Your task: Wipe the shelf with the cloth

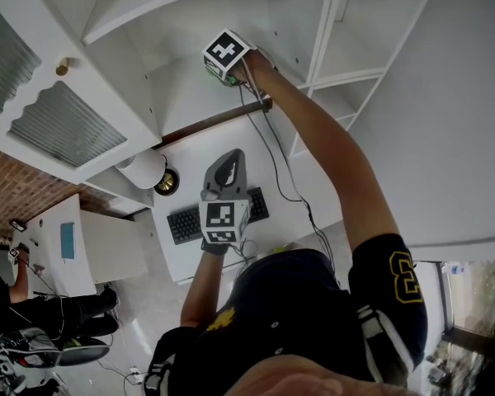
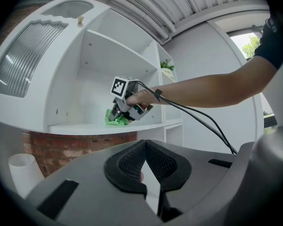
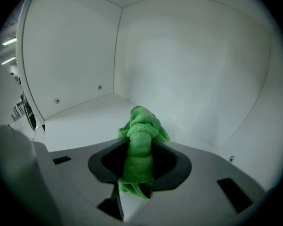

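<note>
Wiping appears under way: the right claw, clamped on a bunched green cloth of nubbly weave, holds it against the smooth white shelf near its back corner. No dirt or wiped track shows, so progress cannot be gauged. The left claw, ribbed black pads together on nothing, hangs below and in front of the shelf

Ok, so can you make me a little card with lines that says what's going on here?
right gripper: shut on the cloth
cloth: green, bunched up, touching the shelf
shelf: white, with white walls
left gripper: shut, holding nothing, away from the shelf
keyboard: black, on the white desk below
</note>
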A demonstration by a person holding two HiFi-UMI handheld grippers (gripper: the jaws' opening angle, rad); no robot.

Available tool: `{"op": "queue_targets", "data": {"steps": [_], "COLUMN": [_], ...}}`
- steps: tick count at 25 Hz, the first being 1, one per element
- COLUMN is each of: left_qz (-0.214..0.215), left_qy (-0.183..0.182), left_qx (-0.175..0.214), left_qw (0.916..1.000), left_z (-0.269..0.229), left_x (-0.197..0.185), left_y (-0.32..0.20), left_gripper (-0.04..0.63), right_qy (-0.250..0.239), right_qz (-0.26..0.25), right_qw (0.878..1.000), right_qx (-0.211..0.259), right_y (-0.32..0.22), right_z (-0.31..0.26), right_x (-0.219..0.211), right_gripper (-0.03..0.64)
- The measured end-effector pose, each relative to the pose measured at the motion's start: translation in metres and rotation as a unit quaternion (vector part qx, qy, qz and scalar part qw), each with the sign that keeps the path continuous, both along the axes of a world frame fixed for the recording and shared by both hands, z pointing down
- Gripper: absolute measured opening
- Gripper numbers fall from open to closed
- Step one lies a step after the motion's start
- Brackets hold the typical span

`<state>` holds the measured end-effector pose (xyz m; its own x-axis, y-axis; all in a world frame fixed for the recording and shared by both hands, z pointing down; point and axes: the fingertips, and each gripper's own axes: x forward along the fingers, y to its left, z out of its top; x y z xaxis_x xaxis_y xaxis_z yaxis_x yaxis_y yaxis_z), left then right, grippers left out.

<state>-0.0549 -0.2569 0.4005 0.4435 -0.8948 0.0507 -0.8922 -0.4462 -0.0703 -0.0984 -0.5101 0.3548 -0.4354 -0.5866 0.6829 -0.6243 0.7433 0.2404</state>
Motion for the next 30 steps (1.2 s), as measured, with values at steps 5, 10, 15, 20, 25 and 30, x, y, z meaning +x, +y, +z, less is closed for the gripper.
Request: {"op": "queue_targets", "data": {"steps": [5,10,15,20,25,30], "left_qz": [0.002,0.004,0.009,0.016,0.022,0.014], "left_qy": [0.001,0.001,0.004,-0.004,-0.007,0.008], "left_qx": [-0.003,-0.012,-0.009,-0.005,-0.006,-0.015], "left_qw": [1.0,0.9999,0.9999,0.9999,0.9997,0.9997], "left_z": [0.002,0.008,0.007,0.007,0.009,0.011], "left_x": [0.0,0.003,0.007,0.014,0.016,0.008], "left_y": [0.0,0.001,0.001,0.001,0.003,0.002], "left_gripper": [0.018,0.018,0.018,0.018,0.018,0.018], "right_qy": [0.005,0.014,0.027,0.06,0.097,0.148], "right_qz": [0.014,0.029,0.046,0.048,0.071,0.097], "right_qw": [1.0,0.999,0.999,0.996,0.991,0.979], "right_qx": [0.0,0.006,0.013,0.049,0.066,0.1], "right_y": [-0.005,-0.009,-0.013,-0.019,-0.023,-0.025], "right_z": [0.001,0.0,0.0,-0.004,-0.005,-0.005], "right_x": [0.014,0.031,0.048,0.057,0.07,0.086], "right_gripper": [0.126,0.126,0.126,0.124,0.124,0.124]}}
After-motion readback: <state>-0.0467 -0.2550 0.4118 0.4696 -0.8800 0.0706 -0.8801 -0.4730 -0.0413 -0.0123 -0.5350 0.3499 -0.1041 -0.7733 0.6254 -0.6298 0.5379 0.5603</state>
